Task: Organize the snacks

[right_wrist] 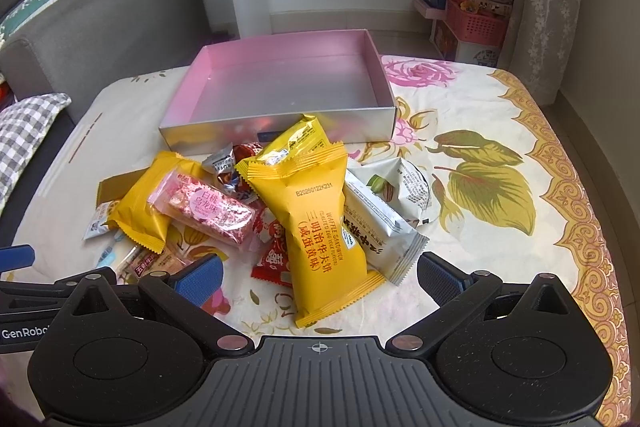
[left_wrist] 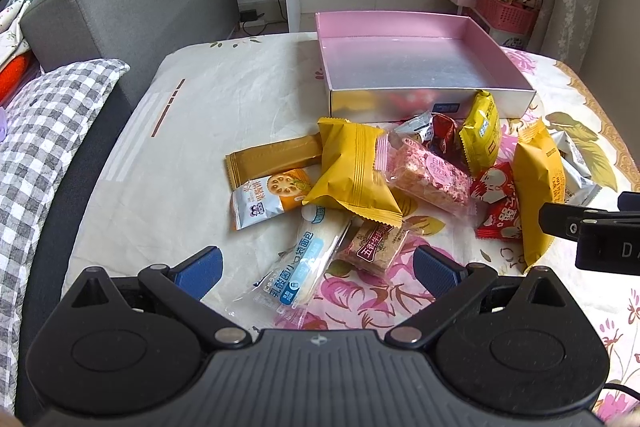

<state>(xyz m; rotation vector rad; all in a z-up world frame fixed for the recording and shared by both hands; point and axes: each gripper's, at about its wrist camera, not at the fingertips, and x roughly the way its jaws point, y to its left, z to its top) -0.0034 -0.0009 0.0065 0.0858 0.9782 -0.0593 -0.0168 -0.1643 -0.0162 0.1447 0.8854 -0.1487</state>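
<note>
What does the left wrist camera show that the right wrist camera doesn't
Only the left wrist view shows the lotus root cracker packet's front and the long white bread roll packet. Only the right wrist view shows the nut packet and the waffle sandwich label. Both show the empty pink box, the pink nougat bar, and an open hand-held gripper.

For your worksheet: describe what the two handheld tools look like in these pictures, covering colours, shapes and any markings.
Both tools look alike. The left tool has a dark grey ribbed body, two round black housings, black linkage arms with silver pivot pins, and blue ribbed finger pads. The right tool matches, with the same blue pads. White lettering reading "GenRobo" shows on a black part beside it.
</note>
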